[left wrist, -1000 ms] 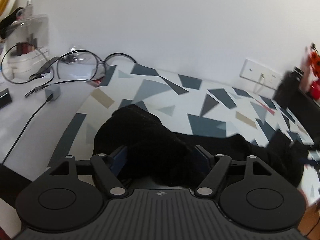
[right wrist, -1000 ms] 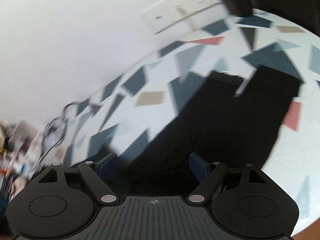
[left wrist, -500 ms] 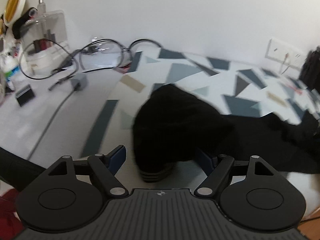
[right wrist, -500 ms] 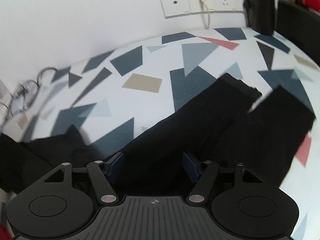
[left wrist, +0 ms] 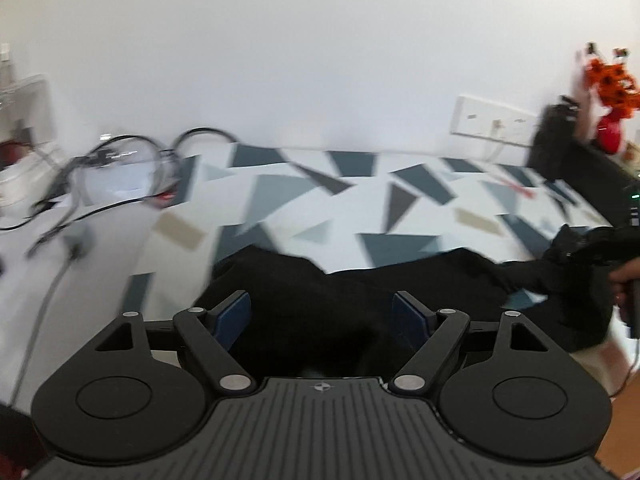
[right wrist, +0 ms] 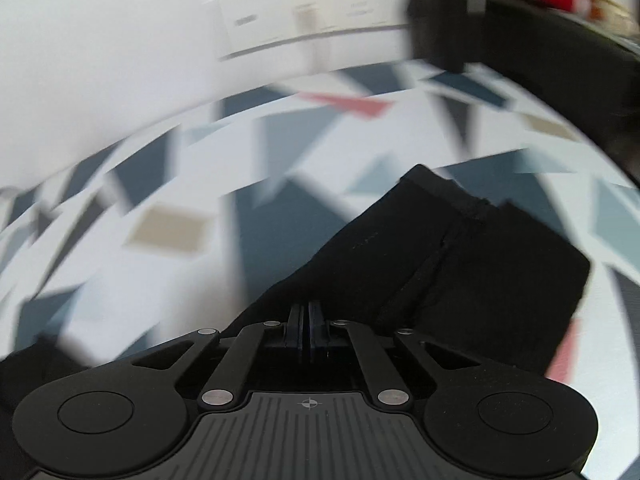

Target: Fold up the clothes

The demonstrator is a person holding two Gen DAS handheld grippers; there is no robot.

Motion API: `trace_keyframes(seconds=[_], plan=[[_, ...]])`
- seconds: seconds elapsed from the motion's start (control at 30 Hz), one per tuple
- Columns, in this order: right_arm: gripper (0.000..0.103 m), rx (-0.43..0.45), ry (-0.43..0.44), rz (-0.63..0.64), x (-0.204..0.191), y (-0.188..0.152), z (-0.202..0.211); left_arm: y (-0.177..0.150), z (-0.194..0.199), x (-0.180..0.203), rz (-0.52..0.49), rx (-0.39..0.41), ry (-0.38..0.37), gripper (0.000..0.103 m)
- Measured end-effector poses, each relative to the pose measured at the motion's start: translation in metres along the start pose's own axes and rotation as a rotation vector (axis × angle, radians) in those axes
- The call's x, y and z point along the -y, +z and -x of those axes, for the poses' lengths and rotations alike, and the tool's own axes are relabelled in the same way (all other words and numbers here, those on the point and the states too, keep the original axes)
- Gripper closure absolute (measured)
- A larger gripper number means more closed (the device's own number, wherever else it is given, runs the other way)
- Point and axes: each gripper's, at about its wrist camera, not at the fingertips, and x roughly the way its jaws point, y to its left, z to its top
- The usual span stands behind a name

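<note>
A black garment, seemingly trousers (left wrist: 360, 292), lies stretched across a white tablecloth with grey, blue and red triangles (left wrist: 304, 188). My left gripper (left wrist: 322, 318) is open, its blue pads on either side of the garment's left end. In the right wrist view my right gripper (right wrist: 307, 320) is shut on the black garment (right wrist: 460, 256), whose two legs extend away to the right. My right gripper also shows at the far right of the left wrist view (left wrist: 592, 244), holding the cloth slightly raised.
Black cables (left wrist: 132, 160) and a charger lie on the table's left part. A wall socket plate (left wrist: 492, 122) is on the back wall. A black object (left wrist: 556, 136) and a red vase with orange flowers (left wrist: 610, 92) stand at the right.
My right gripper has shut on the garment; it was open half a second ago. My left gripper has moved in over the garment's left end and stays open. Both views are motion-blurred.
</note>
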Motion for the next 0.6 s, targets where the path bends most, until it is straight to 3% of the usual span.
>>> trace_keyframes(seconds=[0.1,0.2,0.23,0.33,0.5,0.6], plan=[[0.099,0.056,-0.125,-0.18,0.038,0.012,0.003,0.001,-0.002,0.006,-0.018,0.003,-0.03,0.023],[0.089,0.111,-0.097,-0.279,0.053,0.014,0.022,-0.002,-0.005,0.004,-0.02,-0.013,-0.026,0.021],[0.084,0.123,-0.061,-0.243,0.046,0.012,0.029,-0.004,-0.007,0.001,-0.014,-0.024,-0.018,0.021],[0.081,0.133,0.103,-0.073,0.005,0.0,0.048,-0.011,-0.013,-0.016,0.038,-0.064,0.016,0.021],[0.07,0.005,0.416,0.19,-0.076,-0.03,0.049,-0.027,-0.018,-0.056,0.23,-0.126,0.053,0.021],[0.062,-0.039,0.519,0.351,-0.121,-0.052,0.045,-0.033,-0.014,-0.072,0.318,-0.13,0.064,0.021]])
